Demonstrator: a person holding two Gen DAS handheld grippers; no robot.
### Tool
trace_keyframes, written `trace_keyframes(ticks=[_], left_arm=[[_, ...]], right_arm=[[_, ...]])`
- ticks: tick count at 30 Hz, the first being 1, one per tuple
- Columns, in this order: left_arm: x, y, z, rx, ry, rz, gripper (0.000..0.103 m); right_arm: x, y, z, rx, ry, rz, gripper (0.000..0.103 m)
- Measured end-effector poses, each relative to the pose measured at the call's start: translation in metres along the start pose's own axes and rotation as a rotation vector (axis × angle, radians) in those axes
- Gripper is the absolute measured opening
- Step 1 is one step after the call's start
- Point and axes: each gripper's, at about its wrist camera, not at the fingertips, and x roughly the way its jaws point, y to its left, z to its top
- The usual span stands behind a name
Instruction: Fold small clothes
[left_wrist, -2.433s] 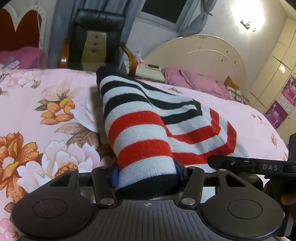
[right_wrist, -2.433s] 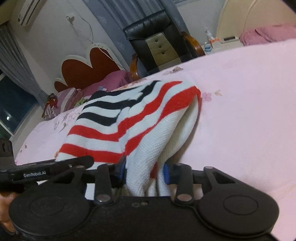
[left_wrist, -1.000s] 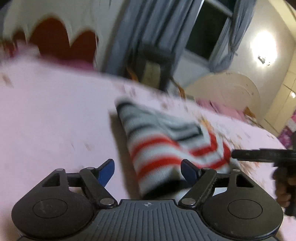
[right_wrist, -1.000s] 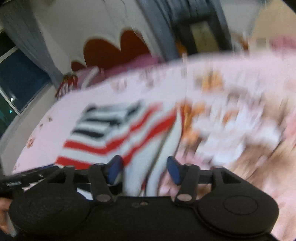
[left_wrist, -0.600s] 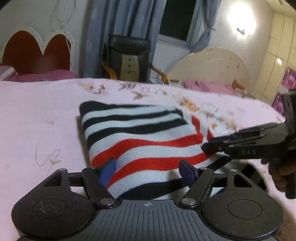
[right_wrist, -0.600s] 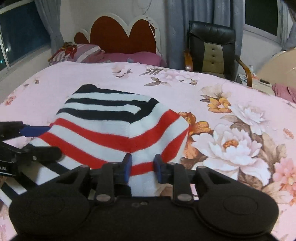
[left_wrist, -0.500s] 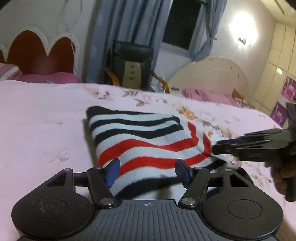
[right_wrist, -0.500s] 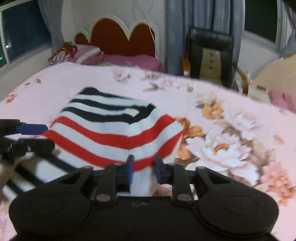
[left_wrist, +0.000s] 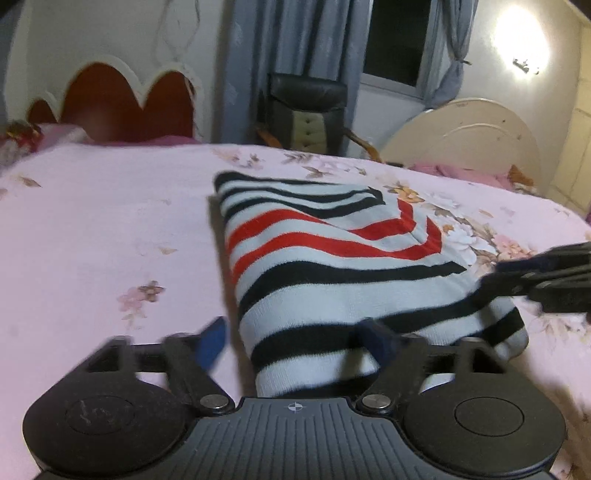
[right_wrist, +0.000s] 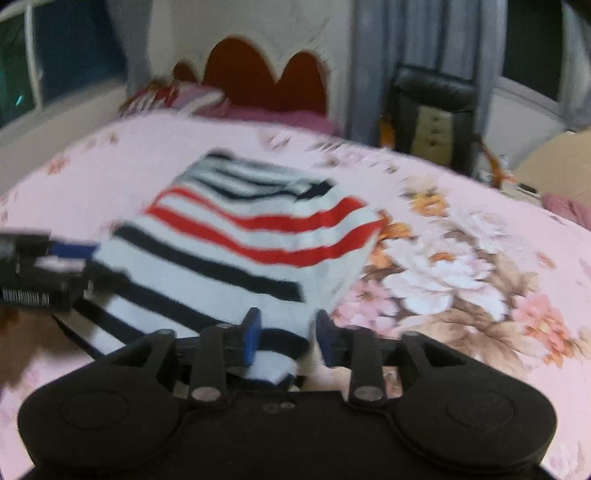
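Now both tongs (left_wrist: 293, 341) (right_wrist: 286, 338) spread wider vs 0.5 s ago, sweater (left_wrist: 332, 258) released.

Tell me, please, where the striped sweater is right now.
The striped sweater lies folded on the floral bedspread, centred in both wrist views, just ahead of the open left gripper and right gripper.

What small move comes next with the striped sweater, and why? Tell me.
Probably draw both grippers straight back off the sweater. It lies folded flat on the bedspread, and the left gripper and right gripper both stand open over its near edge, gripping nothing, so this fold looks finished.
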Motion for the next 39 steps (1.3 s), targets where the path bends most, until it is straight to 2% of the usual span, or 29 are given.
trace_keyframes(ticks=[2, 3, 6, 7, 8, 10, 20, 28, 39], left_arm=[[-0.021, -0.007, -0.004, -0.001, -0.047, 0.03, 0.098], [-0.03, -0.01, -0.005, -0.012, -0.054, 0.031, 0.098], [-0.057, -0.024, -0.008, -0.039, -0.063, 0.036, 0.098], [-0.068, -0.03, -0.01, -0.045, -0.064, 0.036, 0.099], [-0.075, -0.035, -0.011, -0.049, -0.065, 0.042, 0.103], [-0.097, -0.048, -0.014, -0.049, -0.077, 0.046, 0.103], [-0.204, -0.094, -0.039, -0.022, -0.137, 0.06, 0.103], [-0.294, -0.115, -0.074, -0.026, -0.188, 0.069, 0.103], [-0.338, -0.132, -0.086, -0.026, -0.261, 0.037, 0.103]], right_arm=[[-0.022, -0.007, -0.007, 0.052, -0.025, -0.013, 0.077], [-0.033, -0.01, -0.011, 0.07, -0.029, -0.024, 0.082], [-0.063, -0.012, -0.024, 0.103, -0.022, -0.009, 0.081], [-0.073, -0.011, -0.029, 0.109, -0.02, -0.008, 0.084], [-0.085, -0.008, -0.033, 0.111, -0.023, -0.015, 0.092], [-0.105, -0.004, -0.041, 0.123, -0.025, -0.037, 0.101], [-0.208, 0.028, -0.08, 0.094, -0.126, -0.123, 0.102], [-0.284, 0.045, -0.112, 0.171, -0.169, -0.134, 0.102], [-0.333, 0.069, -0.126, 0.131, -0.221, -0.161, 0.102]])
